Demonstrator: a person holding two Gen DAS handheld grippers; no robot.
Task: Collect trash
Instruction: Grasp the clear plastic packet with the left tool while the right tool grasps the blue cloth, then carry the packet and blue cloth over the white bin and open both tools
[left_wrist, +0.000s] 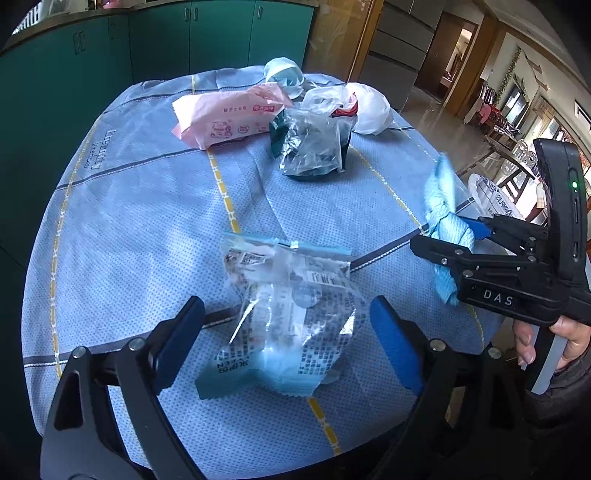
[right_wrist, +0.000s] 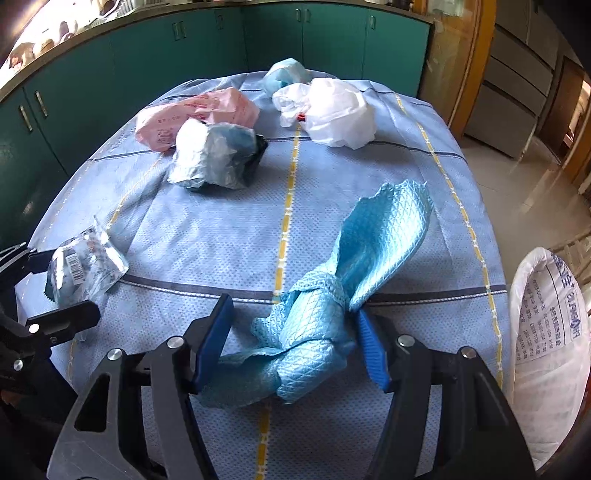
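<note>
A crumpled clear wrapper with print (left_wrist: 288, 310) lies on the blue tablecloth (left_wrist: 147, 221) between the fingers of my left gripper (left_wrist: 286, 347), which is open around it. It also shows in the right wrist view (right_wrist: 83, 267). A knotted light-blue cloth (right_wrist: 325, 314) sits between the fingers of my right gripper (right_wrist: 295, 347), which stands wide; only the right pad (right_wrist: 373, 350) touches the cloth. In the left wrist view the cloth (left_wrist: 443, 214) hangs at the right gripper (left_wrist: 454, 236) near the table's right edge.
At the far side lie a pink packet (left_wrist: 229, 114), a dark tub with clear plastic (left_wrist: 314, 147), a white plastic bag (left_wrist: 369, 107) and a pale blue wad (left_wrist: 284, 72). A white sack (right_wrist: 546, 332) stands open right of the table. Green cabinets (right_wrist: 184, 44) stand behind.
</note>
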